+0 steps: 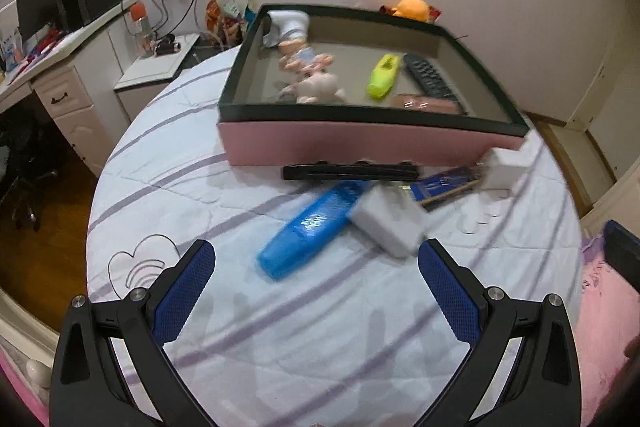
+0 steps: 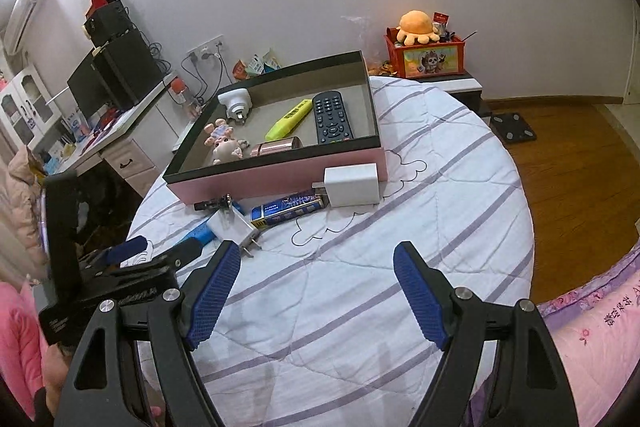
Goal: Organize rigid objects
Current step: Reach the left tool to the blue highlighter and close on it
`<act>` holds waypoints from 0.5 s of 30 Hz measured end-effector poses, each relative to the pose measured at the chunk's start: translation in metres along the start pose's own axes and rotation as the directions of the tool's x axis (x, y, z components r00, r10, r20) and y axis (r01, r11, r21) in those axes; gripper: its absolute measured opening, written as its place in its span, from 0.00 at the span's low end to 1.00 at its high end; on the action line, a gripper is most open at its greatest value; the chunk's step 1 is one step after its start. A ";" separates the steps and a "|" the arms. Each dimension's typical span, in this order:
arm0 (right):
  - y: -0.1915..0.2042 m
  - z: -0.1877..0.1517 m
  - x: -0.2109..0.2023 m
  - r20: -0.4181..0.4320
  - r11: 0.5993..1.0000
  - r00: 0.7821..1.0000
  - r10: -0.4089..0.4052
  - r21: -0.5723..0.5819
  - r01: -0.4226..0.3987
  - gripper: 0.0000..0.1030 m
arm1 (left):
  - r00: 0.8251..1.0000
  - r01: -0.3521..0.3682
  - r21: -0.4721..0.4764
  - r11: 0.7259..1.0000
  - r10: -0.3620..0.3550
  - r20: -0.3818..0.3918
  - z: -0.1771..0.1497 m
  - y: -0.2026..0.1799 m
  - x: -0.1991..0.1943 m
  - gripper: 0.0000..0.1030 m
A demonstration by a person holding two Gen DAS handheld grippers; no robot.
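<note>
A pink box (image 1: 360, 143) (image 2: 280, 179) with a black rim sits on the bed and holds a remote (image 2: 331, 117), a yellow highlighter (image 2: 289, 119), a pig doll (image 2: 224, 145), a white plug (image 2: 236, 103) and a pink case (image 2: 276, 147). In front of it lie a blue highlighter (image 1: 312, 227), a white charger (image 1: 386, 221) (image 2: 232, 225), a blue pack (image 1: 446, 185) (image 2: 286, 209), a white adapter (image 2: 352, 185) and a black clip (image 1: 350, 172). My left gripper (image 1: 316, 259) is open just before the blue highlighter. My right gripper (image 2: 316, 267) is open and empty over the bedspread.
The bed has a white striped cover (image 2: 400, 287). A desk with a monitor (image 2: 112, 75) stands at left. A red toy box (image 2: 426, 55) sits on a nightstand by the far wall. Wooden floor (image 2: 568, 163) lies to the right. The left gripper's body (image 2: 120, 275) is at my right view's left edge.
</note>
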State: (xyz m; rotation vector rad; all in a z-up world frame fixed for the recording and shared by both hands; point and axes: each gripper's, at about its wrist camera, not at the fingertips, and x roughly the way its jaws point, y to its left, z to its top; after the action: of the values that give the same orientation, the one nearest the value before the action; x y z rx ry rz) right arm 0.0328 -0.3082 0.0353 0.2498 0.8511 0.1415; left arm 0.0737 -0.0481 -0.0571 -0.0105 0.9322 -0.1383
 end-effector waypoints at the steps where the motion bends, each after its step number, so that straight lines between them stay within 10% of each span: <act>1: 0.000 0.000 0.001 -0.003 1.000 1.000 0.001 0.000 -0.001 0.78 | 1.000 -0.002 -0.006 1.000 0.002 -0.008 0.001 0.006 0.006 0.98; 15: 0.007 0.004 0.030 -0.053 1.000 0.998 -0.022 -0.009 0.021 0.78 | 0.998 0.023 0.121 0.992 -0.015 -0.066 0.015 0.006 0.056 0.84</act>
State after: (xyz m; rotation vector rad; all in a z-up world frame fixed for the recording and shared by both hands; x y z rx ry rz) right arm 0.0549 -0.2951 0.0181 0.2298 0.9055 0.1321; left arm 0.1194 -0.0502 -0.0937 0.0981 0.9879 -0.2143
